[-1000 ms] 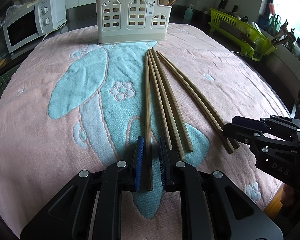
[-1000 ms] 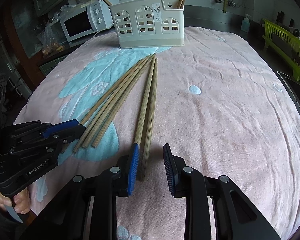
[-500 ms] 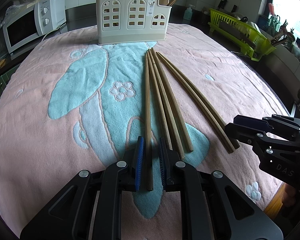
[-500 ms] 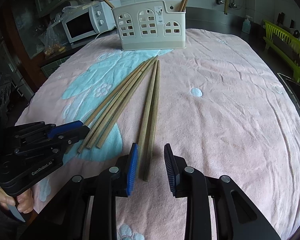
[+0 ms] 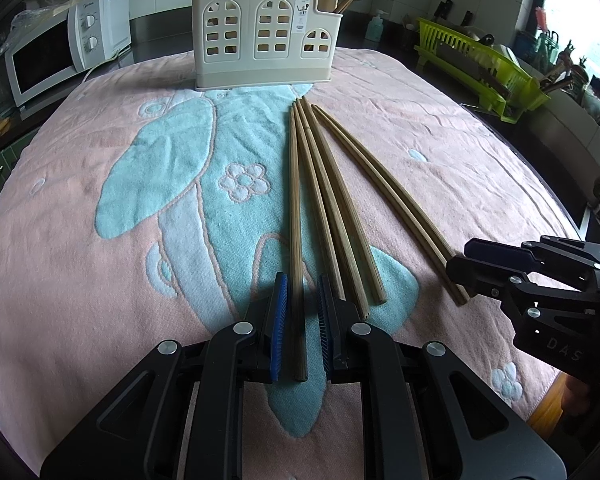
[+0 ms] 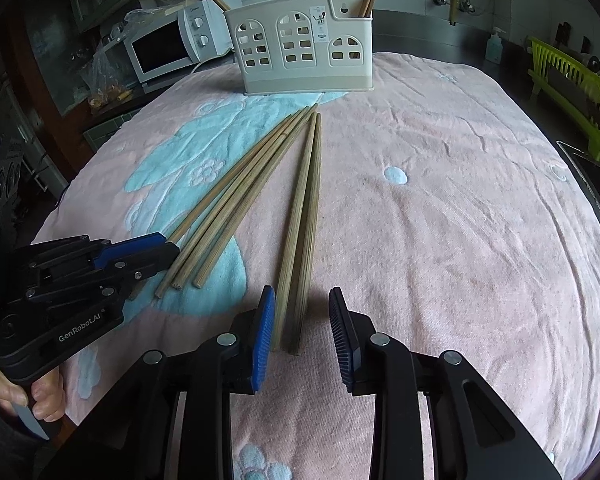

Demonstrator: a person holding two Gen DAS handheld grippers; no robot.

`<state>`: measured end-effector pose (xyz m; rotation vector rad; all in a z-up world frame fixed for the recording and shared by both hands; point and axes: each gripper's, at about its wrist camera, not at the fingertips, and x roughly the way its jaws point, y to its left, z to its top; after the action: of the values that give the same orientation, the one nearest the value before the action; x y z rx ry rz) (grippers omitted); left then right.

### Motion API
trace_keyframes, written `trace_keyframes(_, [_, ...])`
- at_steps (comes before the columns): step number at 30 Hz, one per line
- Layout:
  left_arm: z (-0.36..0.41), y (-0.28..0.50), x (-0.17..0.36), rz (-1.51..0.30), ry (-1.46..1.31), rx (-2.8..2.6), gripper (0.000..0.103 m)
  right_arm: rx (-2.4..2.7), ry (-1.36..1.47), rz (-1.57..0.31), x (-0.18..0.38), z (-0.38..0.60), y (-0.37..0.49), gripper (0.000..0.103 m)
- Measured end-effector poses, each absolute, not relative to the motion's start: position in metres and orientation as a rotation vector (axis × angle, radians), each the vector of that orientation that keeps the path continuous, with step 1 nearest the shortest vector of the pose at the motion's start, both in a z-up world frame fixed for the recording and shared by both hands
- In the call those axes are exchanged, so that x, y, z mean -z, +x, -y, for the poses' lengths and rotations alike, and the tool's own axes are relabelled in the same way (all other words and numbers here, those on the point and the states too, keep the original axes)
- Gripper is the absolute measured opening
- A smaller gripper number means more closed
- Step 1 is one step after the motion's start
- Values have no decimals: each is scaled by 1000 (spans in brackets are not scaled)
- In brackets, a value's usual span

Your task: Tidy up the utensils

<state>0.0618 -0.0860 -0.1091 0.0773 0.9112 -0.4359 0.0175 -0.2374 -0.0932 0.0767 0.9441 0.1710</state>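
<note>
Several wooden chopsticks lie fanned out on a pink and teal towel [image 5: 80, 288], tips toward a cream utensil holder [image 5: 264, 36] at the back, which has a few sticks standing in it. My left gripper [image 5: 302, 284] is open around the leftmost chopstick [image 5: 295, 208], with a narrow gap on each side. Three more chopsticks [image 5: 340, 220] lie just right of it. My right gripper [image 6: 301, 294] is open around the near ends of a separate pair [image 6: 304, 220]; its left pad is close to them and a wide gap shows on the right. Each gripper shows in the other's view [image 5: 462, 260] [image 6: 156, 256].
A white microwave [image 5: 60, 60] stands at the back left beside the towel. A green dish rack [image 5: 480, 64] and a soap bottle [image 5: 374, 26] are on the counter at the back right. A person's hand [image 6: 40, 396] holds the left gripper's handle.
</note>
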Motion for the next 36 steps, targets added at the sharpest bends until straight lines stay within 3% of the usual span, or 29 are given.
trace_keyframes(11, [84,63,110,-910,73,445,15,-172,97,-937,94,238,19,26])
trace_keyframes(18, [79,66,110,-913,46,452,15,-158,103,-940,94,241,23,14])
trace_keyframes(30, [80,74,111,-914,36,442,15,-134,-12,-927,99,226,25,8])
trace_keyframes(36, [82,78,109,-919,61,424,5,-132,1,-915,96,230,23,7])
